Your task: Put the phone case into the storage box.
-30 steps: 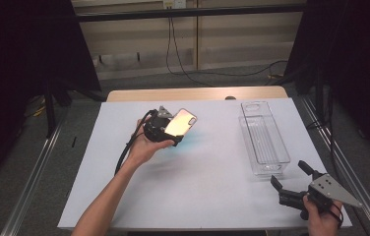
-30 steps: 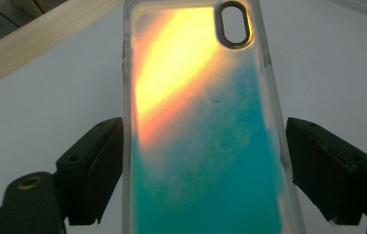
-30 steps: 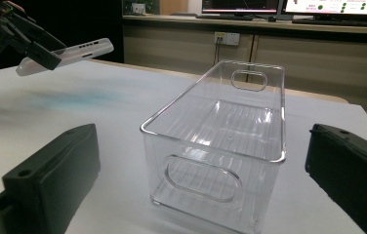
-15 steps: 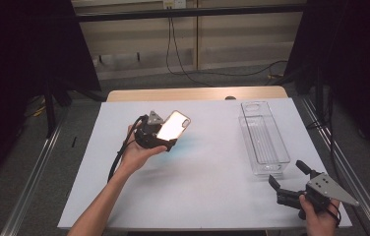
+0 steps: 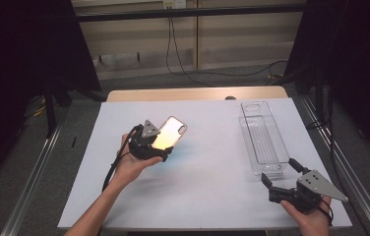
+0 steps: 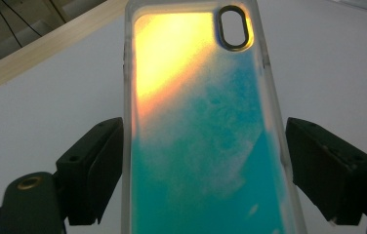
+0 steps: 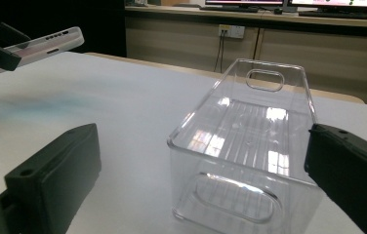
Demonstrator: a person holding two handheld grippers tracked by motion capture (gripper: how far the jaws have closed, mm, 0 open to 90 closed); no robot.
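Observation:
A phone case [image 5: 170,132] glowing orange to teal is held clear of the white table [image 5: 207,196], left of centre. My left gripper [image 5: 163,141] is shut on it. In the left gripper view both black jaws press the long edges of the case [image 6: 201,126], its camera hole pointing away from my gripper [image 6: 203,146]. My right gripper [image 5: 279,172] stands open with nothing between its jaws at the table's front right. It faces the near end of a clear plastic bin [image 5: 264,142]. The right gripper view shows that bin [image 7: 191,122] just beyond my right gripper [image 7: 203,134], and the case [image 7: 45,43] farther off.
The clear bin lies lengthwise along the table's right side and holds nothing. A wooden strip [image 5: 198,93] borders the table's far edge. Metal rails [image 5: 30,182] run along both sides of the table, with dark curtains and cables behind.
My left hand has carried the phone case a little to the left and nearer to the person. The right gripper has stayed where it was.

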